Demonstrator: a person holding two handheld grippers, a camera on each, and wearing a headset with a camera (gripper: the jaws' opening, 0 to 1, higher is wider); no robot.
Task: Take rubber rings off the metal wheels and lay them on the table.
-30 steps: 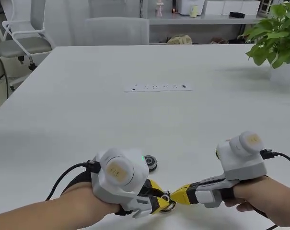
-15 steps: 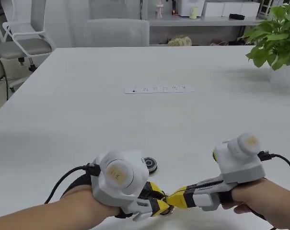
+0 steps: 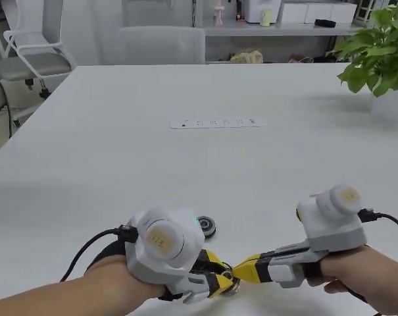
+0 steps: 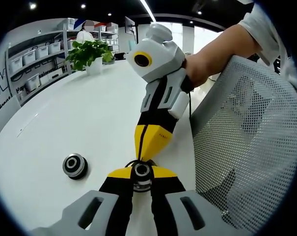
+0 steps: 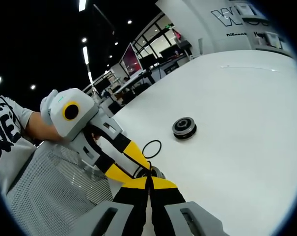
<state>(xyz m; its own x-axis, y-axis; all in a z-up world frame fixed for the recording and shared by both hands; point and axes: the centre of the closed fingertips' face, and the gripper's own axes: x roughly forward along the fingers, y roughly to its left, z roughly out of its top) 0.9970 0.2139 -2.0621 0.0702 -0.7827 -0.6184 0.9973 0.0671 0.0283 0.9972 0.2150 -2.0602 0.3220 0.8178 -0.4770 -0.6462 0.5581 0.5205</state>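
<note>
Lower centre of the left gripper view: left gripper [image 4: 141,171] is clamped narrow on a metal wheel [image 4: 142,180], whose lower part is hidden behind the jaws. Right gripper [image 4: 147,156] meets it from above with jaws pressed together at the wheel's rim. We cannot make out what they pinch.

Centre of the right gripper view: a loose rubber ring [image 5: 161,145] lies flat on the white table [image 5: 236,123], just beside the grippers. Up-right of it stands a second wheel [image 5: 184,127], too small for us to read its rim.

Far, in the head view: a power strip [image 3: 217,122] at mid-table and a potted plant [image 3: 376,46] cut off at the upper right.
</note>
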